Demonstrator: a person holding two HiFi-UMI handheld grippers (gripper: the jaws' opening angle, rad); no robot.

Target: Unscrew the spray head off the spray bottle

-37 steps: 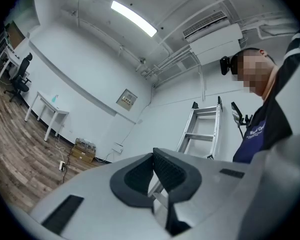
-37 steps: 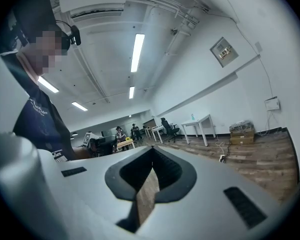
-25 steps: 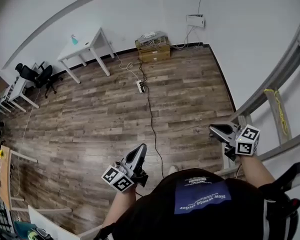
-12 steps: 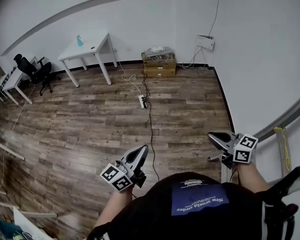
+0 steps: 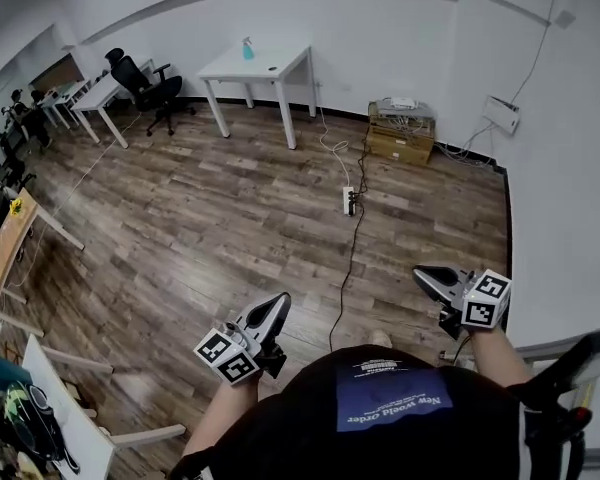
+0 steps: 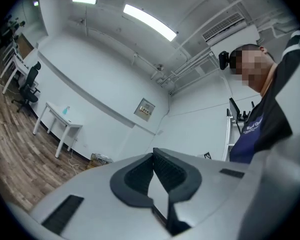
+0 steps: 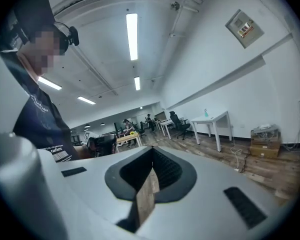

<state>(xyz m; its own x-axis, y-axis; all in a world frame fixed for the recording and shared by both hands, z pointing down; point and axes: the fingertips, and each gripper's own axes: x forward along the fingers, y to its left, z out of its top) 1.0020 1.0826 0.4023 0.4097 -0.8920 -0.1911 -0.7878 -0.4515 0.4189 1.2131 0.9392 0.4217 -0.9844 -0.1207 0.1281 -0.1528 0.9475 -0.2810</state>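
Not begun: spray bottle stands on the white bench (head too small to judge), well apart from left tool and right tool, both clenched empty.

Floor: wood planks are running up to the white walls and carrying everything below.
White table: is standing on the floor near the far wall.
Bottle: is standing upright on the white table, toward its back edge.
Chair: is standing on the floor just left of the white table.
Desks: are standing further left, along the wall.
Power strip: is lying on the planks, right of the white table.
Cable: is trailing from the power strip across the floor.
Box: is sitting on the floor against the wall.
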